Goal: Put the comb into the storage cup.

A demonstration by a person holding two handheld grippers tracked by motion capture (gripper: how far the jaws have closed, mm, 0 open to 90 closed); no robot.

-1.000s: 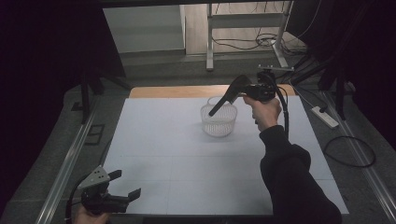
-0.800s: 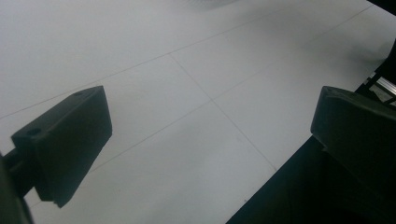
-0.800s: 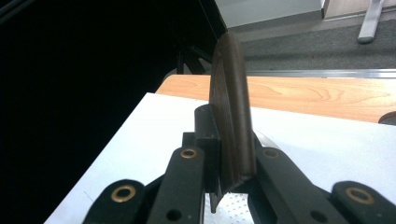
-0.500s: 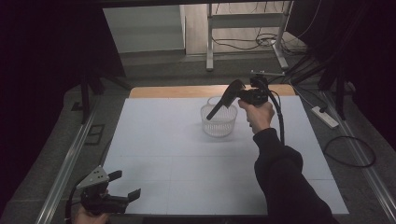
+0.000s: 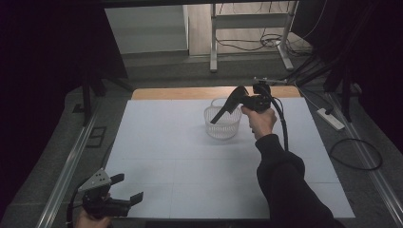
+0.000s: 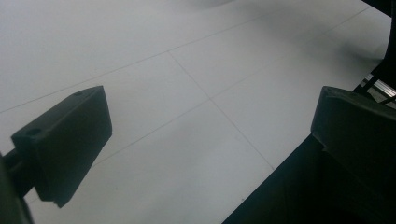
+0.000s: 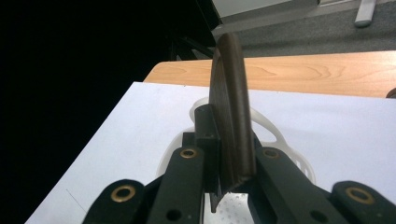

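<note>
My right gripper (image 5: 223, 113) has its jaws pinched tight on a thin, dark brown curved piece, which I take to be a wooden or plastic utensil (image 7: 232, 102), though I can't make out its working end. In the right gripper view it stands edge-on between the two black jaws and rises past them toward the far side of the table. Compared with a second ago, my right hand (image 5: 260, 118) has sunk a little and drawn slightly nearer, so the tip of the gripper now sits over the rim of the white perforated basket (image 5: 222, 129) instead of hovering above it. The basket itself hasn't shifted: it stands on the white table (image 5: 161, 142), at the far side and right of centre, just in front of the strip of bare wood (image 5: 190, 93) along the far edge. I read this descent as the approach to setting the utensil into the basket; the grip is unchanged through the last second, so nothing has been let go yet. I judge the remaining work to be a short further drop, then opening the jaws. My left gripper (image 5: 124, 189) waits at the near left corner of the table, jaws spread wide with nothing between them, and it hasn't moved.
</note>
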